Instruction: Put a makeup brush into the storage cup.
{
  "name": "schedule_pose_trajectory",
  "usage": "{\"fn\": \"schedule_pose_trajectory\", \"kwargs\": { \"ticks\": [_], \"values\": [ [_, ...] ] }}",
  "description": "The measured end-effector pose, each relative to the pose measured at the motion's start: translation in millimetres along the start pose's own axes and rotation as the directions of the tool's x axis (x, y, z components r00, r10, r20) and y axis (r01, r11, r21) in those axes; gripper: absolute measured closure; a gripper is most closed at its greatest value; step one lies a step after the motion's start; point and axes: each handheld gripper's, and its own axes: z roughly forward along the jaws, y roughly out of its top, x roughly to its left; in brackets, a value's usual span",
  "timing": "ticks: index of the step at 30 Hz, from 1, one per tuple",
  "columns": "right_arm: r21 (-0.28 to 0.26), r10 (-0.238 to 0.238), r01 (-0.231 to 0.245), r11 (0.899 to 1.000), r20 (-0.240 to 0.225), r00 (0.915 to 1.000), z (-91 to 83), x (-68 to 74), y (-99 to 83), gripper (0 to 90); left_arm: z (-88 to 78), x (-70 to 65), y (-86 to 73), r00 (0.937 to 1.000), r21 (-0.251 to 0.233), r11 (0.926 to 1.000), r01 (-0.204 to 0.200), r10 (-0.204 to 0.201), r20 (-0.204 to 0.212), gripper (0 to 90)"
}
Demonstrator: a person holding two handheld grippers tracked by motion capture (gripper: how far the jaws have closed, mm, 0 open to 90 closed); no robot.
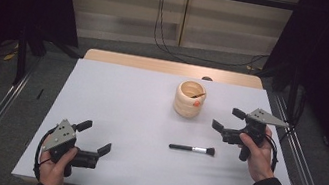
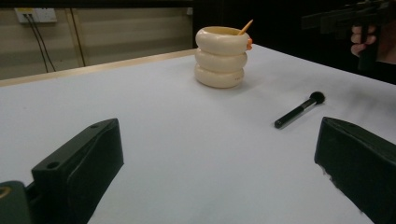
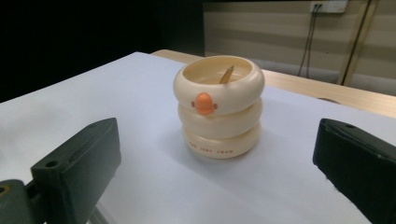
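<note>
A cream holder (image 1: 189, 99) shaped like three stacked rings stands upright on the white table (image 1: 124, 111), right of centre toward the back. It has an orange knob (image 3: 204, 103) on its top ring, and a thin wooden stick (image 3: 227, 74) leans inside it. A black makeup brush (image 1: 192, 149) lies flat in front of it, bristles to the right. My right gripper (image 1: 226, 120) hovers open just right of the holder (image 3: 218, 107), facing it. My left gripper (image 1: 94, 138) rests open near the front left edge, facing the holder (image 2: 221, 56) and brush (image 2: 300, 109).
A wooden strip (image 1: 174, 68) borders the table's back edge. Metal rails (image 1: 309, 167) run along both sides, with dark curtains beyond. Cables (image 1: 162, 31) hang from a wall socket behind the table.
</note>
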Motion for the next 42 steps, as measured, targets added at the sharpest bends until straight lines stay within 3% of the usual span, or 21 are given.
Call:
{"fn": "schedule_pose_trajectory", "kwargs": {
  "ticks": [21,23,28,30,42],
  "values": [
    [-0.003,0.005,-0.005,1.0,0.055,0.9985,-47.2,20.7,-25.7,1.8,-3.8,3.7,-2.1,0.9999,0.0,0.9999,0.012,-0.012,-0.005,1.0],
    [-0.002,0.017,-0.017,1.0,0.05,0.9986,-52.4,22.6,-29.2,1.7,-4.2,2.3,-1.8,0.9999,-0.003,0.9999,0.01,-0.01,-0.002,1.0],
    [0.025,-0.002,0.001,1.0,0.047,0.9989,-67.0,27.3,-38.8,1.9,-5.8,1.5,-2.2,1.0,-0.001,1.0,0.005,-0.005,-0.006,1.0],
    [0.016,0.018,-0.018,1.0,0.052,0.9985,-72.3,27.9,-41.7,1.9,-6.0,2.1,-2.5,0.9999,-0.002,0.9999,0.011,-0.011,-0.008,1.1],
    [0.018,0.011,-0.012,1.0,0.068,0.9976,-87.7,30.7,-52.6,1.5,-4.7,0.4,-1.5,1.0,0.002,1.0,0.003,-0.003,-0.003,1.0]
  ]
}}
